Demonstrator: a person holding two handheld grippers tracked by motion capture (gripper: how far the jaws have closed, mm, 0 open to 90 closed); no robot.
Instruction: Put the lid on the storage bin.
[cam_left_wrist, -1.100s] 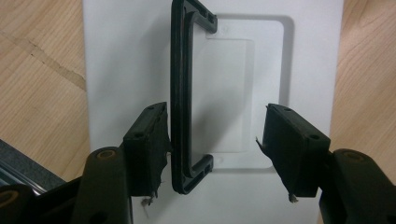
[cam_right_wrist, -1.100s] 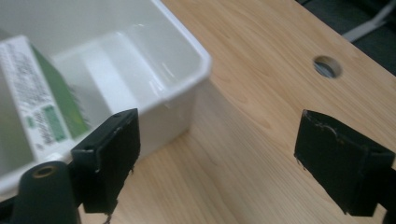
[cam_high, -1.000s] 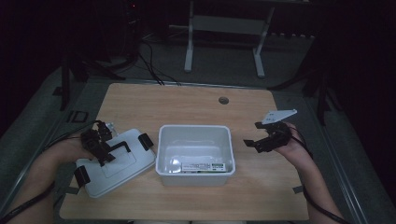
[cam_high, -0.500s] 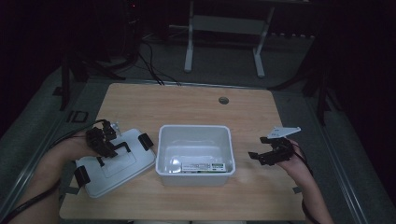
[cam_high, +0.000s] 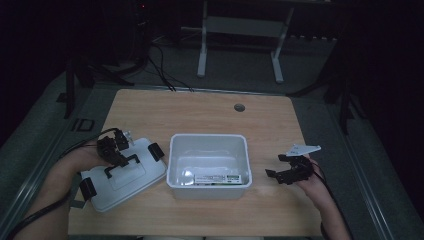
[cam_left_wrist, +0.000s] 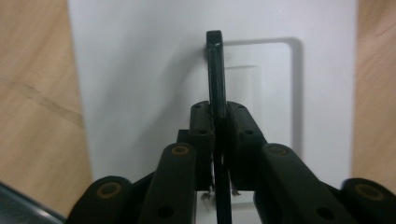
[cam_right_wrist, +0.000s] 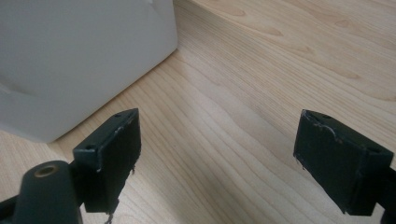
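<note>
Left jaws: the left gripper had just been closing and pinched the black handle of the white lid.
Meaning: the lid looked ready to lift toward the bin beside it.
Right jaws: the right gripper spread, empty, lower than before, near the bin's wall.

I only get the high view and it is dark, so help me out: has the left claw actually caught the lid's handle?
Observer: Yes, the left claw has just closed on the lid's black handle, pads pressing both sides.
Operator: And the right claw?
Observer: The right claw is wide open with only bare table between its jaws.
Operator: Is it near the box?
Observer: The white box stands just beside it, untouched.
</note>
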